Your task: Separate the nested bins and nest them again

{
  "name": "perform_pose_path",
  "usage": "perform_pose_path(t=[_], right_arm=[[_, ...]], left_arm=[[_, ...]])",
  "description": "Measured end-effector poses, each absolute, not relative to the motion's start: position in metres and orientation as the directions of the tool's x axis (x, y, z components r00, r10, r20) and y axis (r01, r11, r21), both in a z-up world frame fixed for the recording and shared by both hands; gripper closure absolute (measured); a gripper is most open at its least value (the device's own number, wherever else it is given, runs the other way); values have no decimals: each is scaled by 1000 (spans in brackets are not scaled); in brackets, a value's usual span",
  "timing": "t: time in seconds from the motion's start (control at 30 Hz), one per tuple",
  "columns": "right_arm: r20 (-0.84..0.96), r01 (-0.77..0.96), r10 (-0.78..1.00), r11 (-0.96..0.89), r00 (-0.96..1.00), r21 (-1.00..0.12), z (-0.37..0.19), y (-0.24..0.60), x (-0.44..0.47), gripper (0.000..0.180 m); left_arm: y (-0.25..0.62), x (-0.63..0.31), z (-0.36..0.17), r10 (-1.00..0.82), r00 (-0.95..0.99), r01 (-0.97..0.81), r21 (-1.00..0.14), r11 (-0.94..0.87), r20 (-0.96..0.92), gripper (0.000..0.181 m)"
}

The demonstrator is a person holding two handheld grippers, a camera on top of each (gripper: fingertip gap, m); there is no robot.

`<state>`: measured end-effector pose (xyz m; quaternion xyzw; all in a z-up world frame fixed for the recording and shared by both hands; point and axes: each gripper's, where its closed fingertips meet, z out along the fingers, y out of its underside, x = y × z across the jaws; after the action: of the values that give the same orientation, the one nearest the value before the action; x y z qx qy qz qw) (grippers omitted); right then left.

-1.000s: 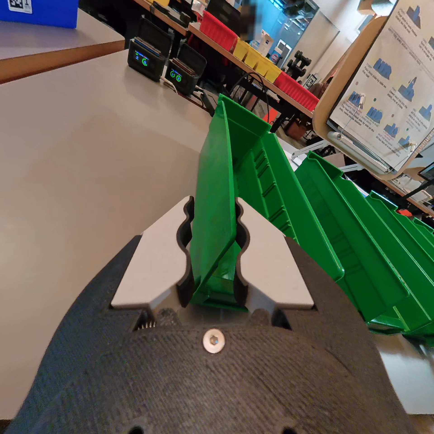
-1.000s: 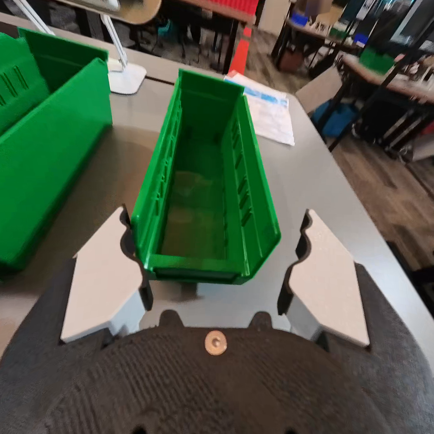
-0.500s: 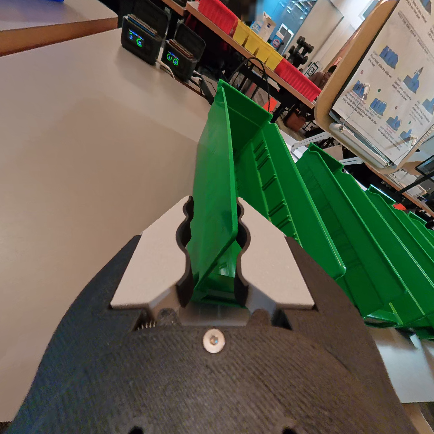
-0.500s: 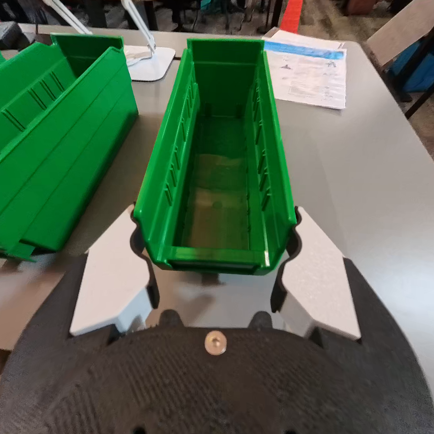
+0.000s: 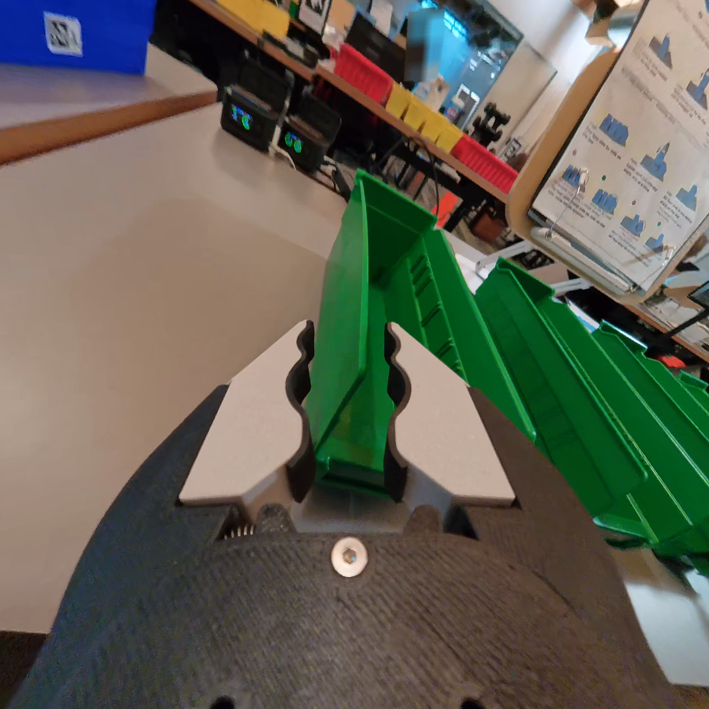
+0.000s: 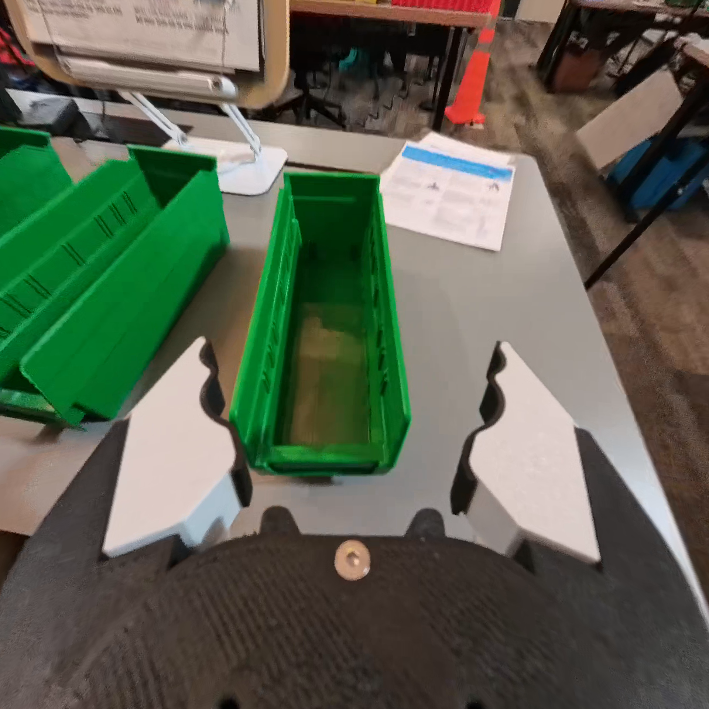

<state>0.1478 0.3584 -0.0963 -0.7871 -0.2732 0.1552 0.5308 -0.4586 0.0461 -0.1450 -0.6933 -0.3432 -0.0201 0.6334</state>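
In the left wrist view my left gripper (image 5: 349, 368) is shut on the left side wall of a long green bin (image 5: 387, 268), near its front end. Several more green bins (image 5: 568, 391) lie side by side to its right. In the right wrist view my right gripper (image 6: 351, 343) is open wide and empty. A narrow green bin (image 6: 326, 460) stands upright on the grey table (image 6: 479, 307), and its near end lies between my fingers. The left finger (image 6: 172, 441) is close to the bin's left wall. The right finger (image 6: 529, 452) stands well apart from it.
Larger green bins (image 6: 107, 276) lie to the left of the narrow one. A printed sheet (image 6: 449, 195) lies at the table's far right and a white stand base (image 6: 249, 169) behind the bins. Two black chargers (image 5: 276, 126) sit far left. The table's right edge drops to the floor.
The right gripper closed in on the narrow bin's sides half a second ago, then opened wider and drew back. The left gripper has kept its hold on the bin wall, and its view shifted slightly.
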Motion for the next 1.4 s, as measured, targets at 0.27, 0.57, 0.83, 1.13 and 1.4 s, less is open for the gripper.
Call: perform_pose_path(t=[0.27, 0.57, 0.83, 1.13, 1.4], right_arm=[[53, 583, 729, -499, 682, -642, -102, 412, 95, 48], [21, 711, 750, -616, 661, -340, -160, 432, 72, 55], [-60, 742, 774, -623, 630, -247, -159, 425, 70, 78], [-160, 644, 742, -652, 651, -401, -45, 414, 24, 77], [-266, 546, 664, -736, 699, -401, 2, 382, -47, 76]], left_arm=[[47, -466, -141, 423, 751, 525, -847, 81, 507, 145], [51, -472, -141, 411, 743, 538, -837, 102, 528, 145], [54, -470, -142, 409, 747, 539, -838, 90, 524, 146], [57, -464, -143, 429, 766, 508, -860, 53, 479, 147], [59, -466, -135, 466, 785, 439, -897, 46, 408, 148]])
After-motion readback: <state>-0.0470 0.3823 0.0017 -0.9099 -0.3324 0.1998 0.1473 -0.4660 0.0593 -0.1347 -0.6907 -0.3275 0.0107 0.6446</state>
